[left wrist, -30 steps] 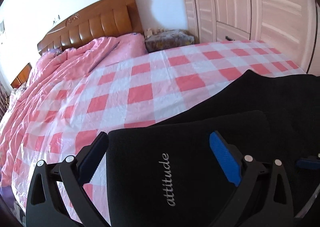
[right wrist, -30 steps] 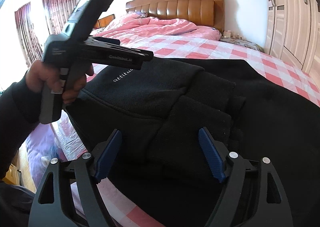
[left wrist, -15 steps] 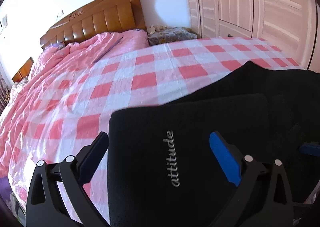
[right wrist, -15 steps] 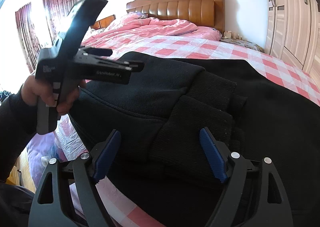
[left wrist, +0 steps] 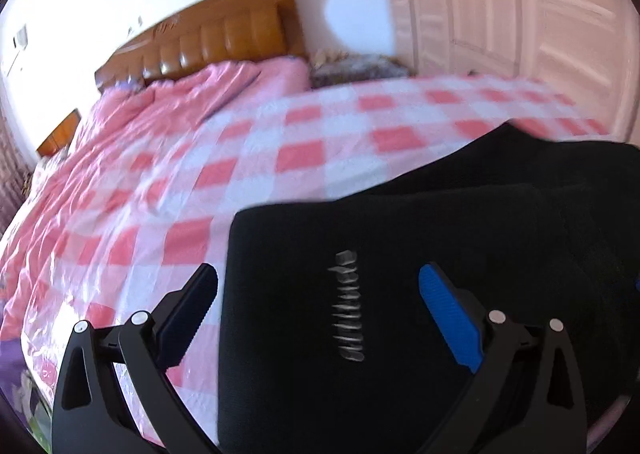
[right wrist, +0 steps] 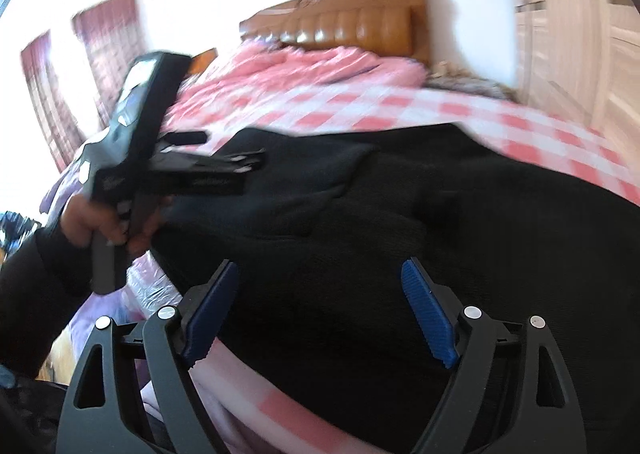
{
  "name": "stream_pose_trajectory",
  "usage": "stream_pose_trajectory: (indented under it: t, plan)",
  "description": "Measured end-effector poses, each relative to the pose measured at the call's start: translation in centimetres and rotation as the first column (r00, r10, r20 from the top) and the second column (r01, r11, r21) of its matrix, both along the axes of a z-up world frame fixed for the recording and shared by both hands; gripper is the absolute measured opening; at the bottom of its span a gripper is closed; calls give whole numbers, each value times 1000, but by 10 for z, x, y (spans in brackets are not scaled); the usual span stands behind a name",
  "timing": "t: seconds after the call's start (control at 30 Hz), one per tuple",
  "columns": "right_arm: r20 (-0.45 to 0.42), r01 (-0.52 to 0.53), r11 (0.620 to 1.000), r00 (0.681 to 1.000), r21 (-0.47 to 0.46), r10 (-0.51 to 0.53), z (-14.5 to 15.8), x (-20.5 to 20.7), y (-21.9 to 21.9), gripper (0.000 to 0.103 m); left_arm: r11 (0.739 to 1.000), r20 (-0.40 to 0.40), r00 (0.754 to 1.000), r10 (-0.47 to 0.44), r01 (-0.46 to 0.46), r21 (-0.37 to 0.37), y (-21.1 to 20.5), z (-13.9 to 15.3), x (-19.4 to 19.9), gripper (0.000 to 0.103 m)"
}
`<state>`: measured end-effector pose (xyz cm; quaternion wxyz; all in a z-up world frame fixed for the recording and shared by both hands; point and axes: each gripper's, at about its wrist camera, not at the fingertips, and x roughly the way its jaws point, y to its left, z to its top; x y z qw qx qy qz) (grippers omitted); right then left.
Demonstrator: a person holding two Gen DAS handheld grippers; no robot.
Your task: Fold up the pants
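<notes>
The left tool (left wrist: 318,306) has its 2 fingers spread wide over a folded panel of the black pants (left wrist: 400,274), grasping nothing; the silver lettering (left wrist: 349,306) on the cloth lies between the fingers. The right tool (right wrist: 320,310) is likewise spread wide over the near edge of the pants (right wrist: 420,213), with nothing between its pads. The pants lie heaped in folds on the bed's pink checked sheet (left wrist: 248,157). In the right wrist view, the left hand (right wrist: 108,221) grips its tool's handle above the garment's left side. A crumpled pink quilt (left wrist: 180,93) lies against the wooden headboard (left wrist: 224,37). Both views are motion-blurred.
</notes>
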<state>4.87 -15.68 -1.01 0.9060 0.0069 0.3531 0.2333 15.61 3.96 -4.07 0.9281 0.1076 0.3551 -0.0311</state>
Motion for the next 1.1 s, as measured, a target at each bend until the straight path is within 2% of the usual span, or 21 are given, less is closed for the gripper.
stream_pose_trajectory:
  t: [0.1, 0.2, 0.27, 0.33, 0.37, 0.43, 0.53, 0.63, 0.83, 0.93, 1.0, 1.1]
  plan:
    - [-1, 117, 992, 993, 54, -117, 4, -16, -41, 85, 997, 30, 997, -69, 70, -27, -24, 14, -18, 101]
    - [-22, 275, 953, 961, 125, -275, 4, -39, -94, 86, 987, 5, 988, -153, 153, -44, -51, 11, -28, 101]
    - [-35, 384, 909, 923, 160, -384, 2, -59, -128, 87, 979, -14, 979, -202, 201, -15, -71, 0, -32, 101]
    - [-51, 475, 854, 878, 211, -476, -2, -80, -160, 87, 979, -1, 980, -200, 200, 34, -82, -12, -34, 101]
    - [-63, 516, 823, 854, 238, -517, -5, -89, -175, 87, 980, 14, 980, -198, 197, 22, -81, -14, -34, 101]
    - [-118, 585, 756, 807, 295, -579, -14, -102, -204, 87, 981, -15, 982, -189, 189, -33, -73, -16, -29, 102]
    - [-216, 645, 699, 763, 309, -609, -30, -99, -235, 87, 977, -61, 980, -190, 182, -113, -62, -21, -19, 102]
    - [-264, 658, 689, 753, 305, -603, -39, -90, -245, 87, 973, -67, 979, -193, 182, -140, -59, -24, -19, 102]
    - [-288, 662, 691, 749, 290, -597, -40, -65, -251, 88, 970, -66, 978, -195, 183, -160, -57, -25, -20, 102]
    - [-315, 680, 684, 731, 264, -605, -40, -56, -247, 91, 968, -65, 978, -196, 183, -172, -56, -26, -21, 102]
    - [-357, 677, 671, 733, 302, -579, -42, -58, -246, 91, 967, -64, 978, -197, 183, -178, -56, -27, -19, 102]
    - [-412, 670, 627, 741, 398, -530, -48, -67, -252, 91, 965, -62, 978, -198, 184, -187, -55, -27, -19, 102]
